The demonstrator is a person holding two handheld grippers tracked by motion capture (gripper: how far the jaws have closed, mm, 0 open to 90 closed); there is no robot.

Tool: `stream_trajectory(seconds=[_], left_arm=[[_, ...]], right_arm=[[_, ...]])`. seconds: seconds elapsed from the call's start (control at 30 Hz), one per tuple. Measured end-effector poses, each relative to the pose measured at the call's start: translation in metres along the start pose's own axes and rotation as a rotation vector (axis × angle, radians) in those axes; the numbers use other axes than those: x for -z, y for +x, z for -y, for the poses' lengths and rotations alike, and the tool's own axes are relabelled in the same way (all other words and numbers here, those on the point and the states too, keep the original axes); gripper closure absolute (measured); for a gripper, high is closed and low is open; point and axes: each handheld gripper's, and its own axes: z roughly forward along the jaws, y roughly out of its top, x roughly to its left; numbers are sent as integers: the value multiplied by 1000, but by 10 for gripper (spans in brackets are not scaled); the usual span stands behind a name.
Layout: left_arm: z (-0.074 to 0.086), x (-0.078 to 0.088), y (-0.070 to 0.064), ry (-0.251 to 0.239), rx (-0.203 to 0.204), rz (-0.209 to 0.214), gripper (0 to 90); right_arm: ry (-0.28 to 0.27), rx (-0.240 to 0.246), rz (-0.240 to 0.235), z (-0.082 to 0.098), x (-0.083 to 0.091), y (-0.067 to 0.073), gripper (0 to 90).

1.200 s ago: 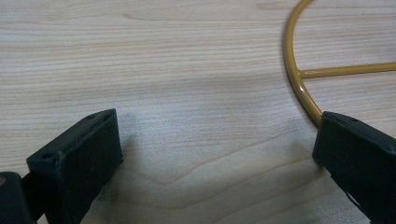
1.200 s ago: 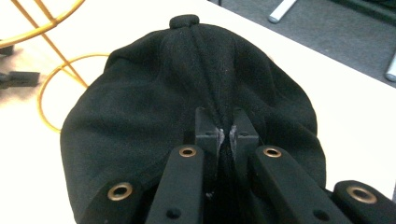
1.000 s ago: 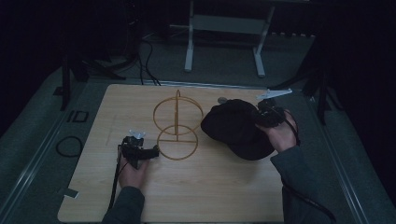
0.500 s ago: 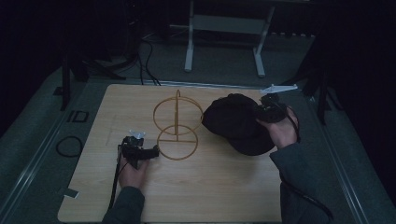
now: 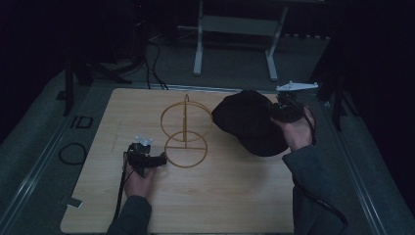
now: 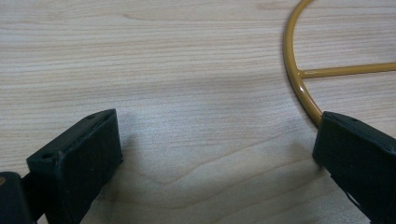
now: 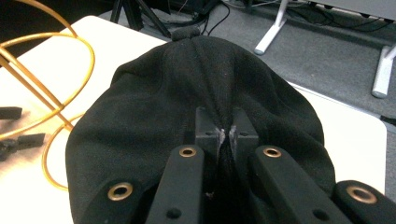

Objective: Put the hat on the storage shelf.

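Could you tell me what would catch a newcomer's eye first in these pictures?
First the black cap at the table's right, its cloth pinched in the shut right gripper. Next the yellow wire stand at mid-table. The left gripper, open, sits beside the stand's base ring.

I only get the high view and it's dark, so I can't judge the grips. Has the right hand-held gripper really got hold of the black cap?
Observer: Yes. In the right gripper view the right hand-held gripper has its jaws pinched shut on a fold of the black cap.
Operator: And the left one, is it clamped on the yellow wire stand?
Observer: No. The left hand-held gripper has its jaws wide apart, with only bare wooden table between them.
Operator: How close is it to the stand?
Observer: The yellow wire stand has its base ring running right up to one jaw's tip; I cannot tell whether they touch.
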Motion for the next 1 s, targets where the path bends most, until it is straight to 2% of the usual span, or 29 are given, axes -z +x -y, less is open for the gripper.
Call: stream_trajectory(seconds=[0.4, 1.0], left_arm=[[0, 0, 0, 0, 0, 0, 7], [0, 0, 0, 0, 0, 0, 7]], right_arm=[[-50, -27, 3, -8, 7, -2, 857], [-103, -39, -3, -22, 15, -1, 858]])
